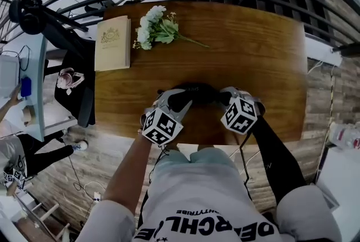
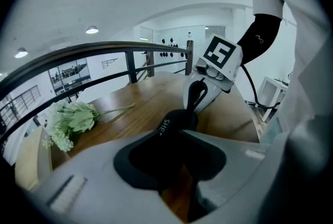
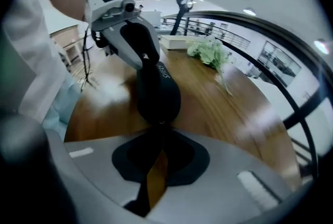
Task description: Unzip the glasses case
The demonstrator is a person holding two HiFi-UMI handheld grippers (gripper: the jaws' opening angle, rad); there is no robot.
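Glasses case (image 1: 198, 90), black, oval, pale lettering, left tool (image 2: 179, 133) clamped round it, right tool (image 3: 158, 129) pinching its end

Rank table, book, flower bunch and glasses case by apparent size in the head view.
1. table
2. book and flower bunch: look about alike, so not ranked
3. glasses case, partly hidden
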